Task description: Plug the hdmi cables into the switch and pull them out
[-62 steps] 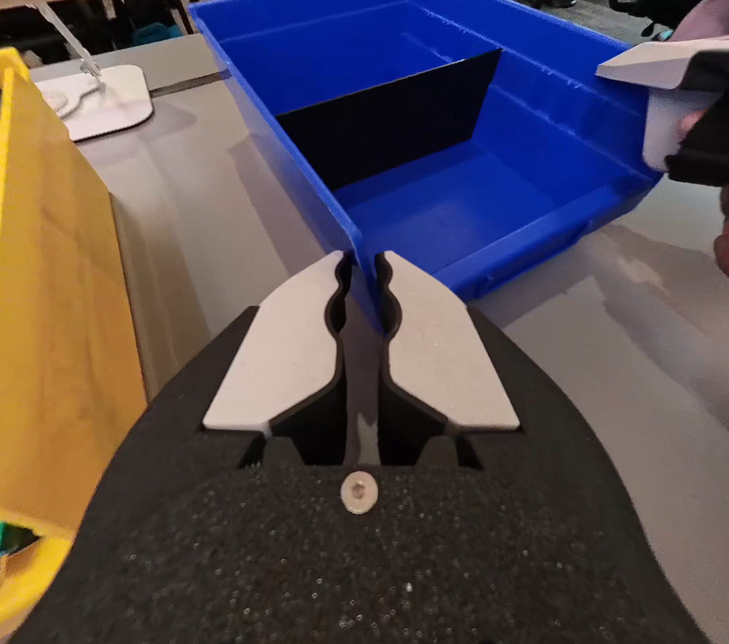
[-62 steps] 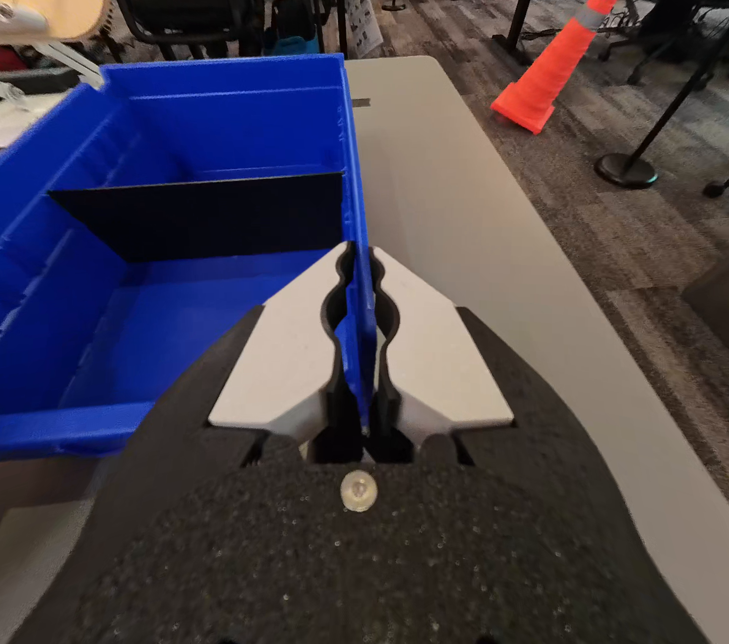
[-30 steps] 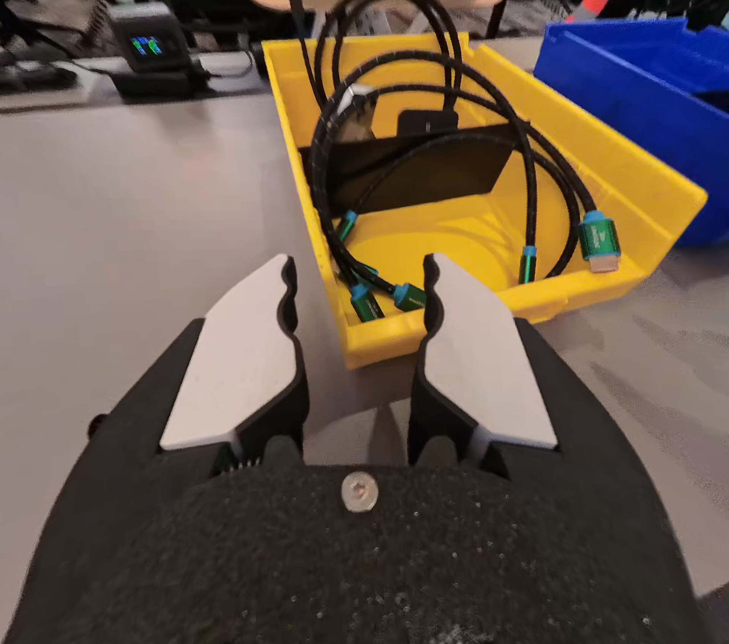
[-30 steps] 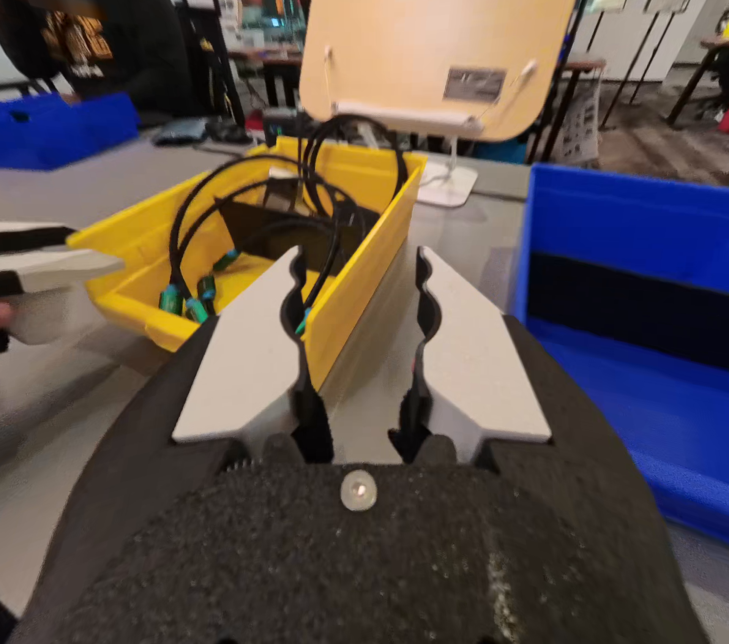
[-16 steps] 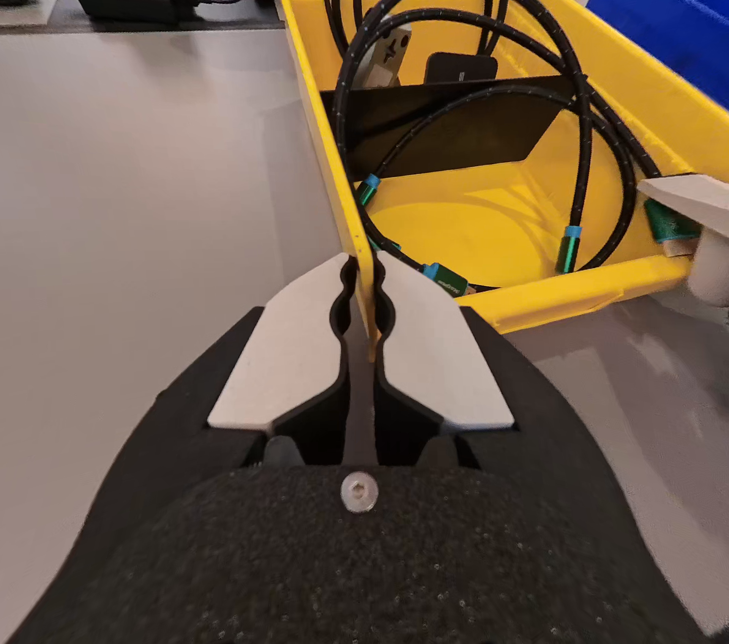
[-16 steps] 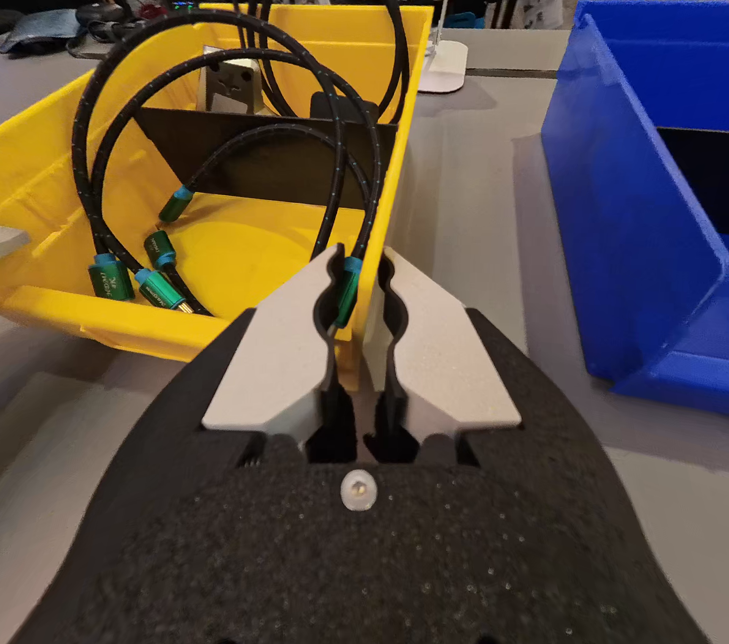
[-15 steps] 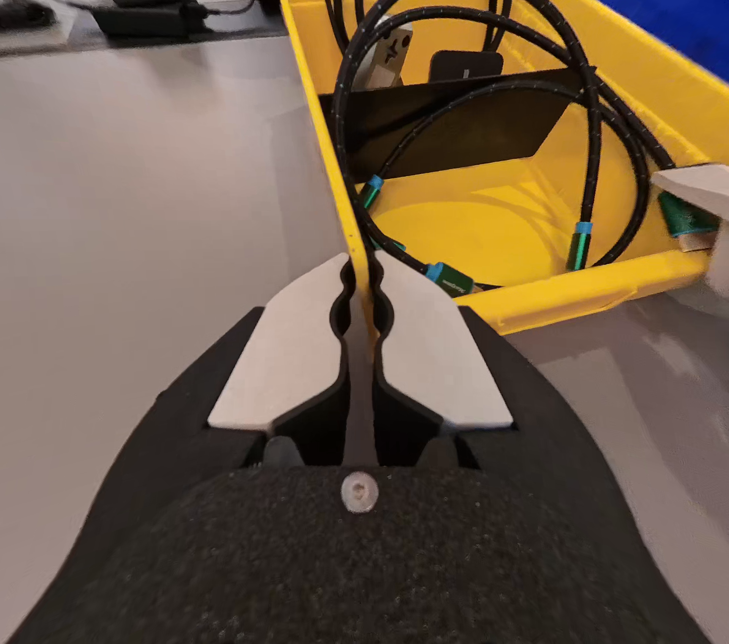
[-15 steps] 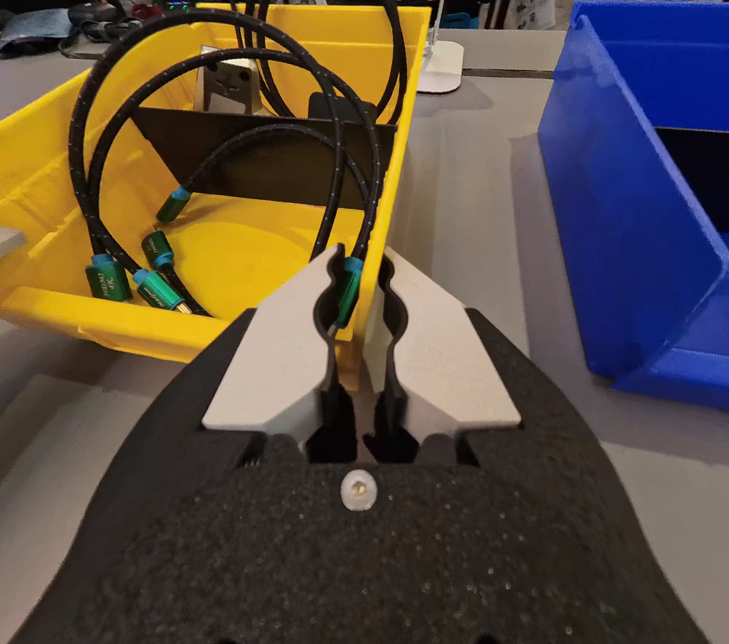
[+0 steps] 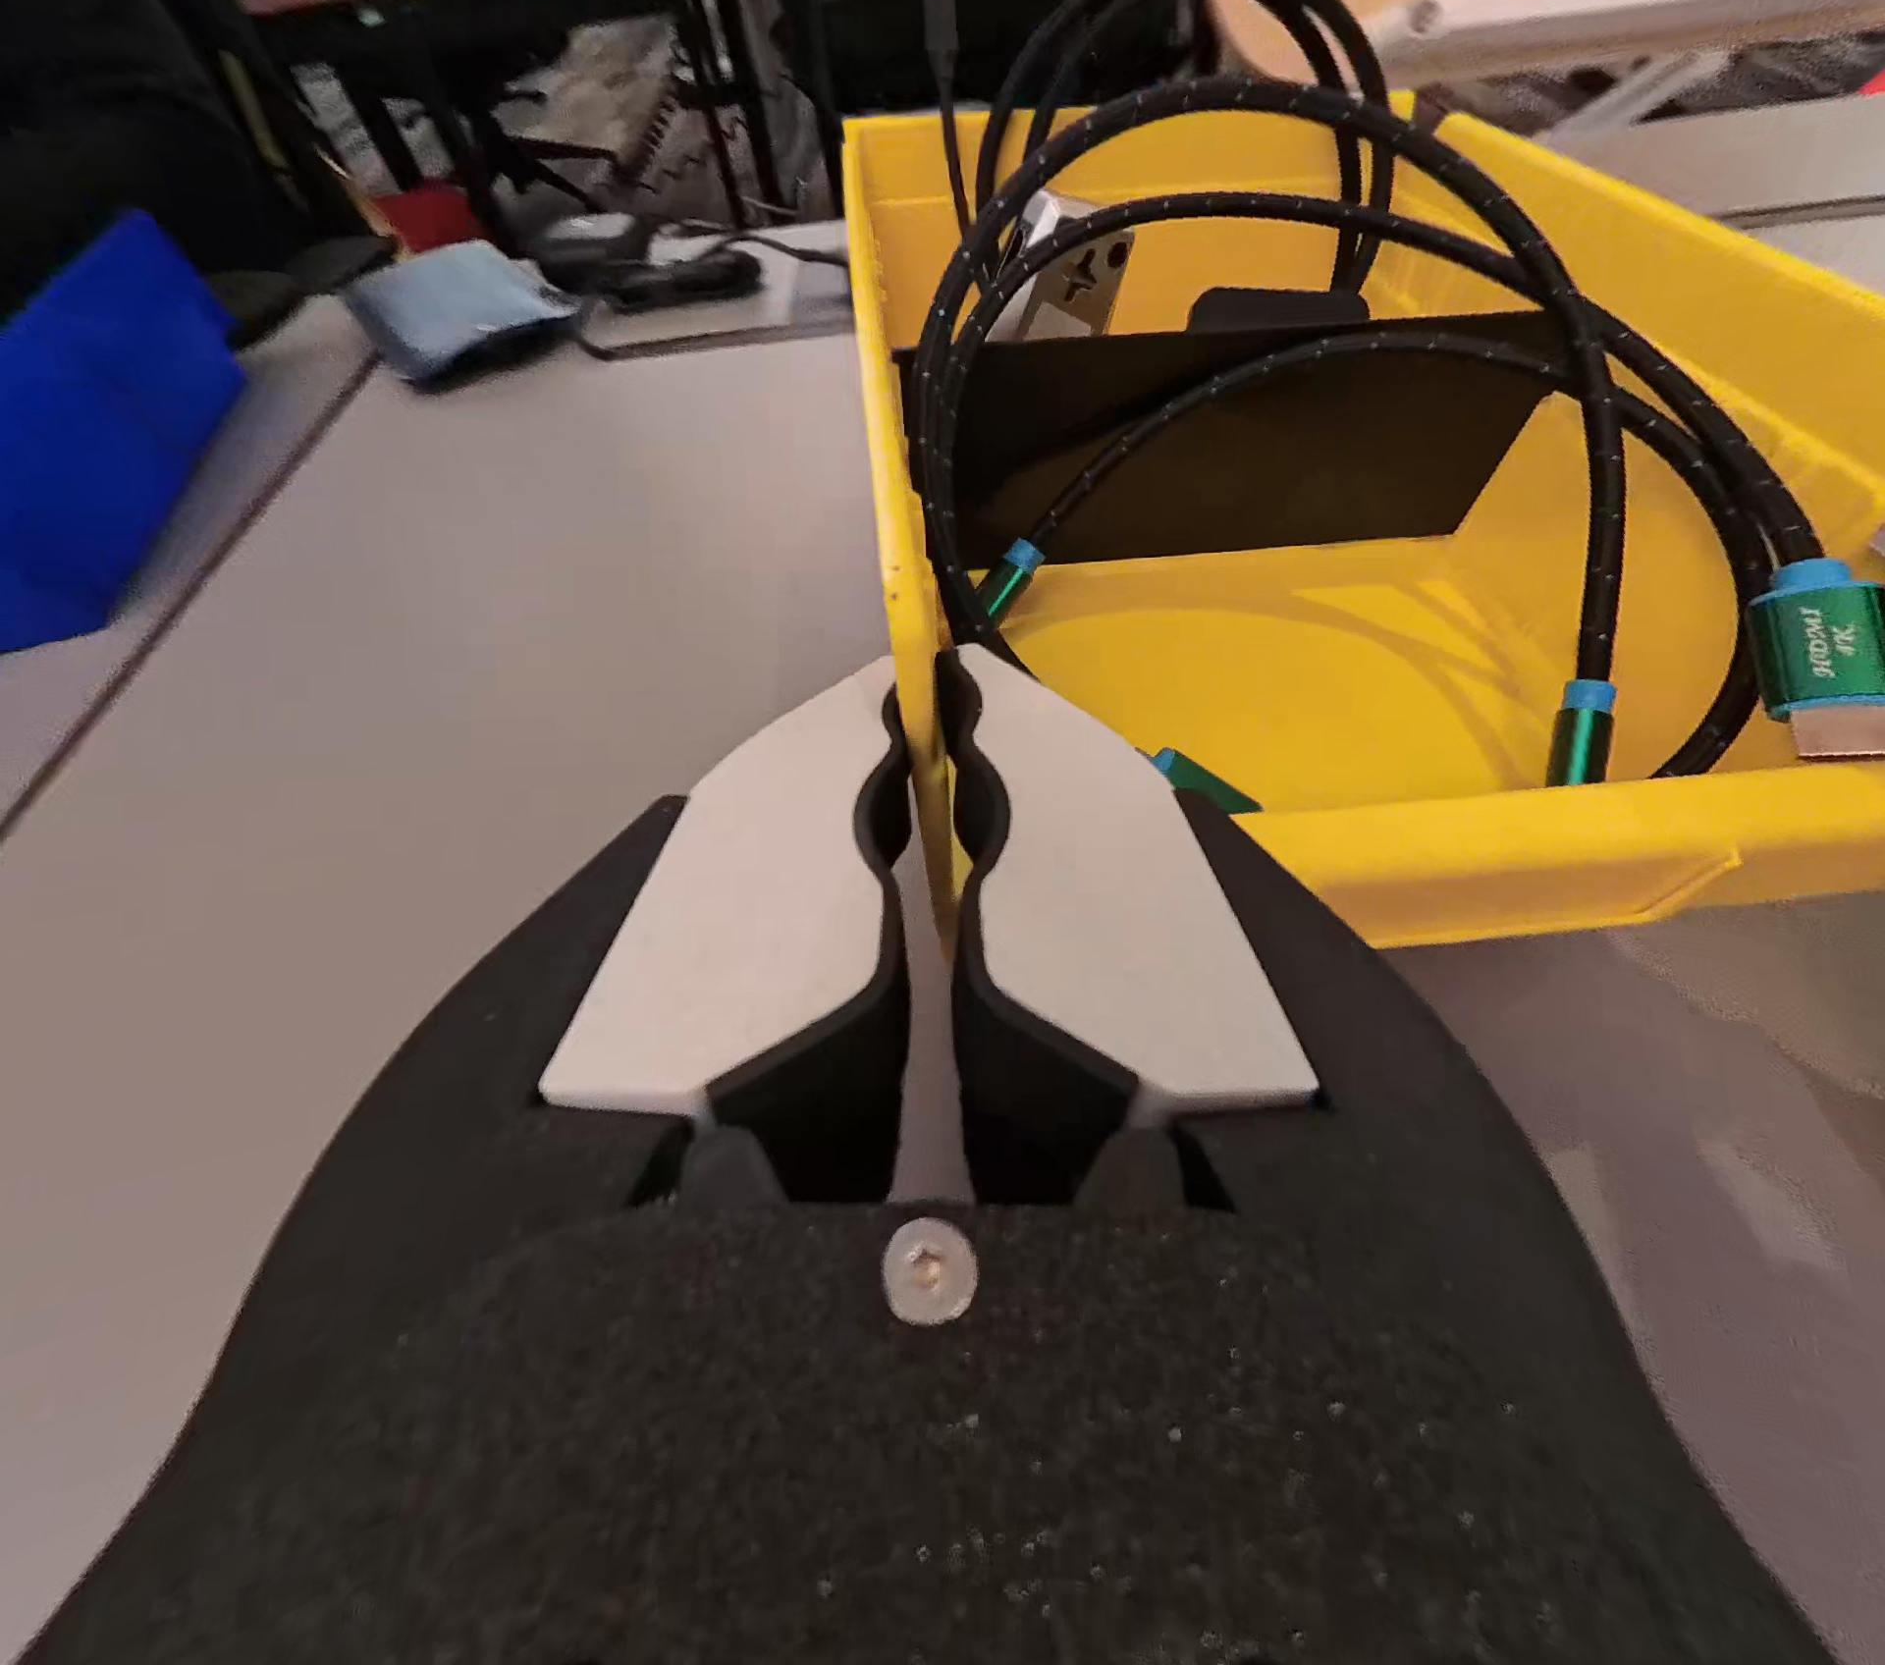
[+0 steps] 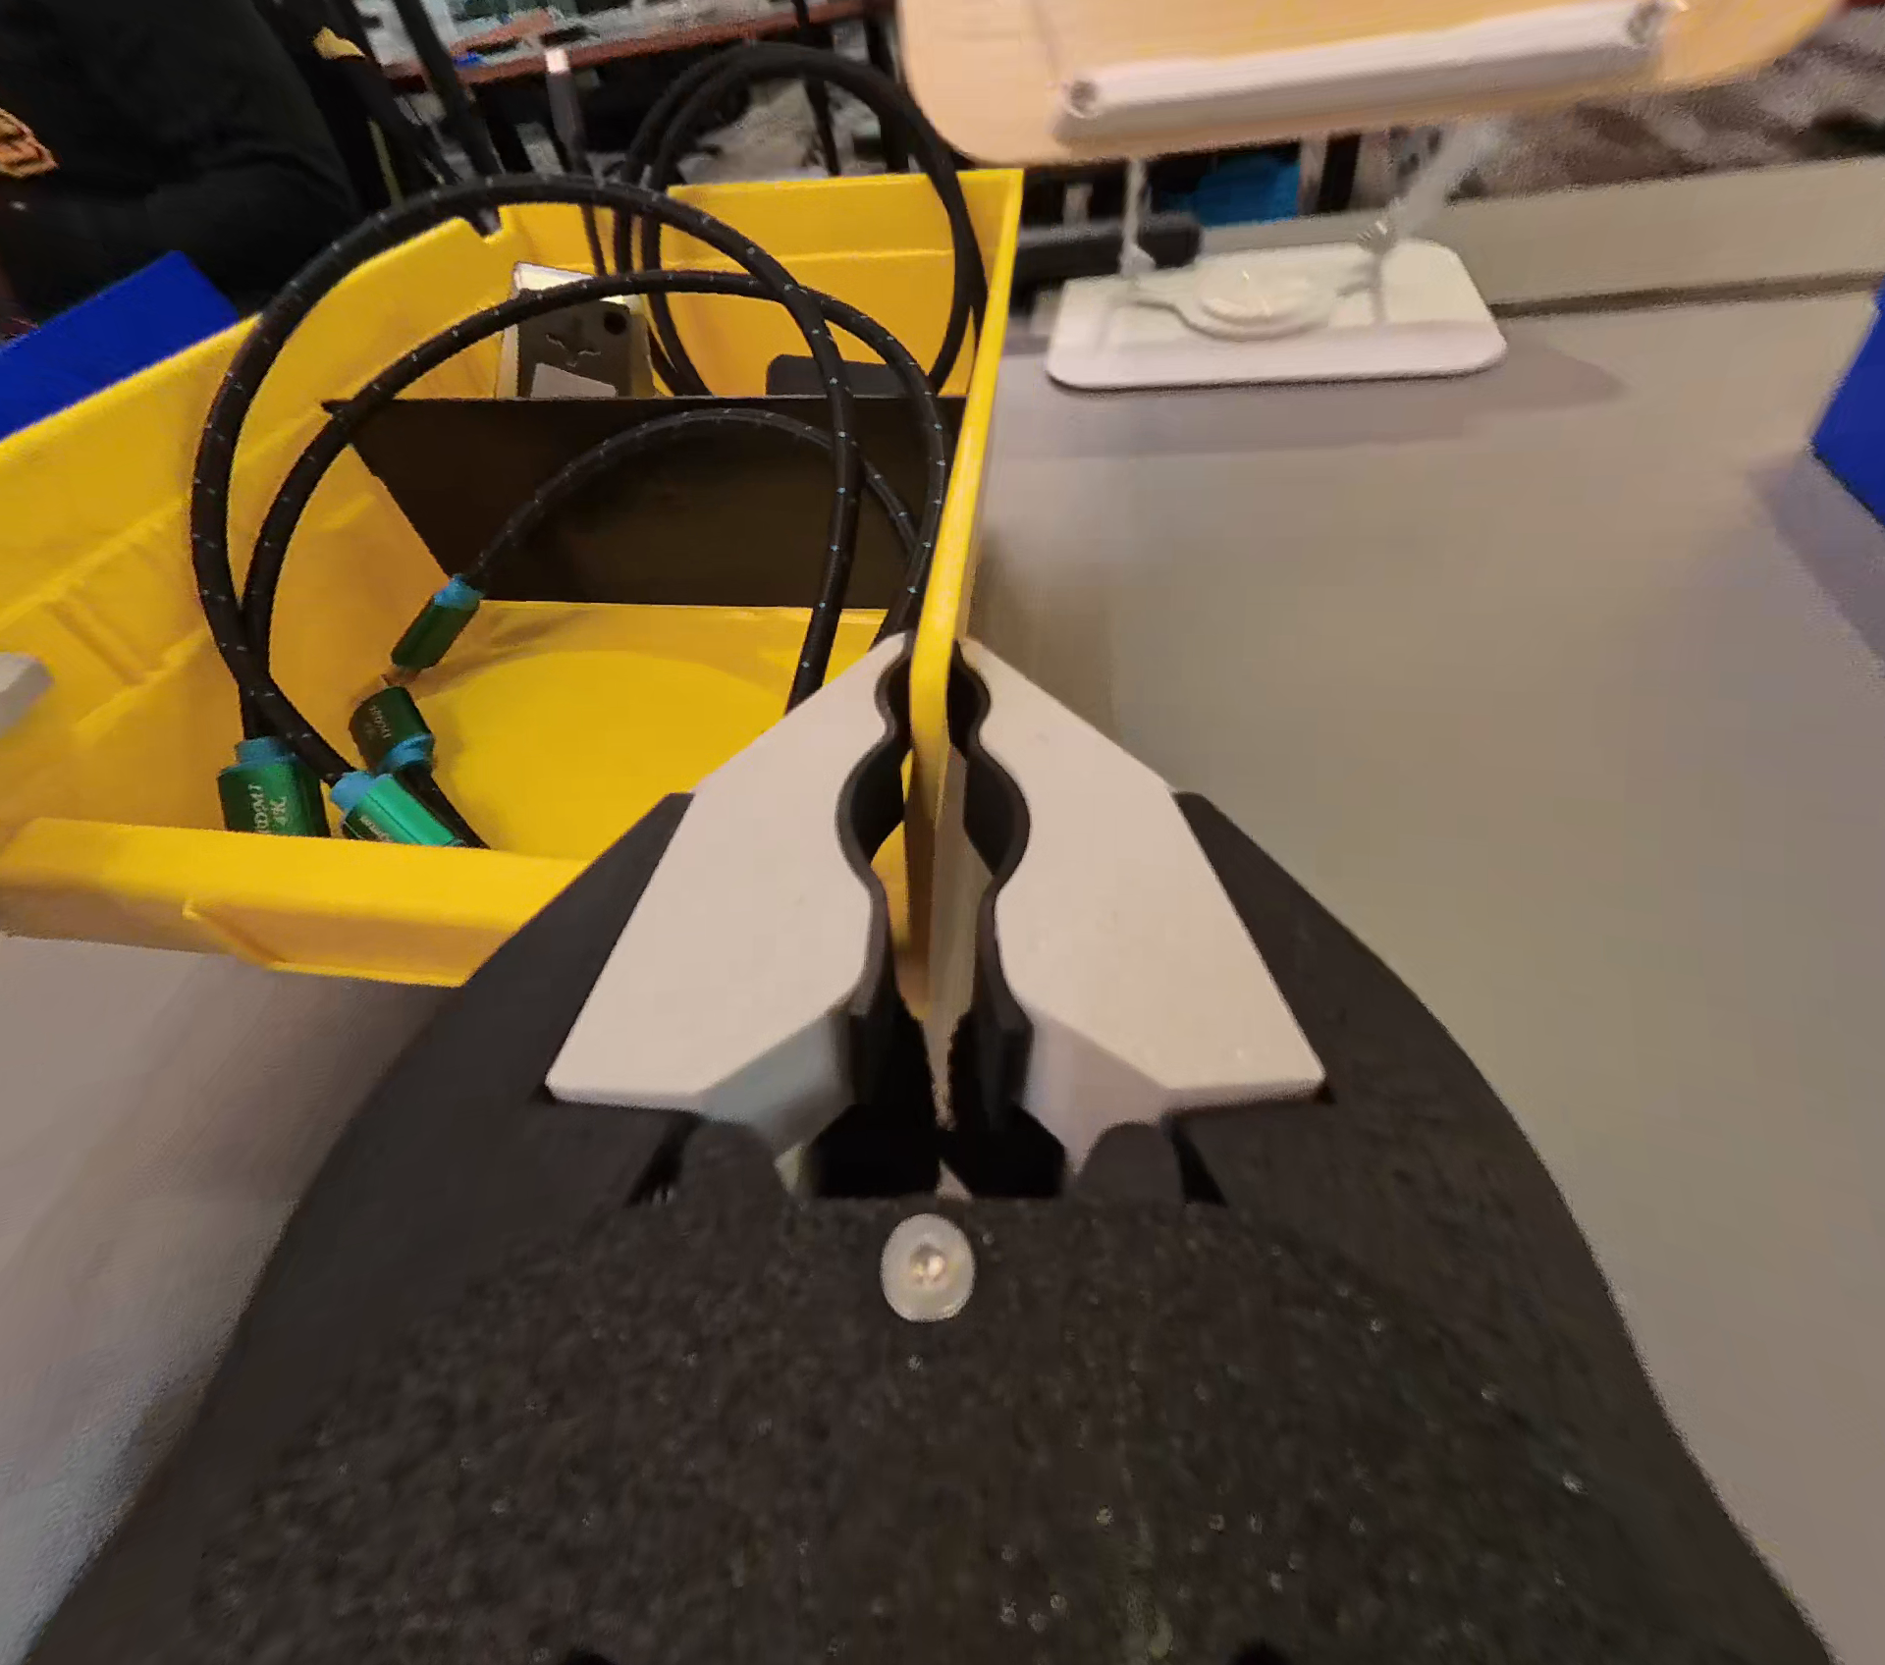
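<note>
A yellow bin [image 9: 887, 392] holds several black braided HDMI cables [image 9: 1591, 412] with green plugs [image 9: 1821, 662]. A silver switch [image 9: 1071, 270] stands behind the bin's black divider [image 9: 1275, 433]. My left gripper [image 9: 923, 678] is shut on the bin's left wall near its front corner. In the right wrist view, my right gripper [image 10: 933, 657] is shut on the bin's right wall [image 10: 979, 392]. The cables [image 10: 255, 494], the green plugs [image 10: 270, 795] and the switch [image 10: 581, 351] lie inside.
A blue bin [image 9: 92, 433] stands at the table's left, and another blue bin's corner [image 10: 1851, 433] shows at the right. A wooden board on a white stand [image 10: 1275, 321] is behind the yellow bin. A person in black [image 10: 153, 86] sits at far left. About 20 centimetres separates my left fingertips from my right.
Both grippers were open a second ago. Each has closed in on a side wall of the yellow bin and shut on it. Both views now tilt up more.
</note>
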### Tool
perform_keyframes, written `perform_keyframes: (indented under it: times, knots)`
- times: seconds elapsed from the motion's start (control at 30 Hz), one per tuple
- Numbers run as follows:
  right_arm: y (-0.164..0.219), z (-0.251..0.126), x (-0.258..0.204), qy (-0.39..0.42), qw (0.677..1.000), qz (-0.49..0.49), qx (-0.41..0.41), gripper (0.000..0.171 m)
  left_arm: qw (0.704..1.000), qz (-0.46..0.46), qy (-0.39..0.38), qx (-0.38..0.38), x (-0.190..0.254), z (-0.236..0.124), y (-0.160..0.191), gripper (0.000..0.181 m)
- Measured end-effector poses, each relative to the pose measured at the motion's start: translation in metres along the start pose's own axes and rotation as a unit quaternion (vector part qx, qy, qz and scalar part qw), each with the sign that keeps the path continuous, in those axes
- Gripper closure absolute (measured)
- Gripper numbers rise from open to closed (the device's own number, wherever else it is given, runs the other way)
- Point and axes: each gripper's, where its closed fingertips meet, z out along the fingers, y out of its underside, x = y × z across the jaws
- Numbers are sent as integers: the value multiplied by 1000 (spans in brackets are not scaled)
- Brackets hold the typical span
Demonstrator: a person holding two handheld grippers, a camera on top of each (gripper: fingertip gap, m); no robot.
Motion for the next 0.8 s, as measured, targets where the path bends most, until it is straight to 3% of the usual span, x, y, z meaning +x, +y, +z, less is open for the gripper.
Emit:
perform_keyframes:
  times: [0.13,0.27,0.57,0.8]
  knots:
    - [-9,20,-60,-15,999,-31,19,169,1000,-14,-14,15,-59,3,5,179]
    - [5,42,-95,-12,999,-47,3,169,1000,-18,-6,-2,-95,18,21,178]
    - [39,53,-109,-49,998,-1,-32,166,994,-70,-9,-87,-111,35,59,178]
    - [37,41,-115,-84,993,-81,-38,162,993,-79,-30,-83,-116,34,58,177]
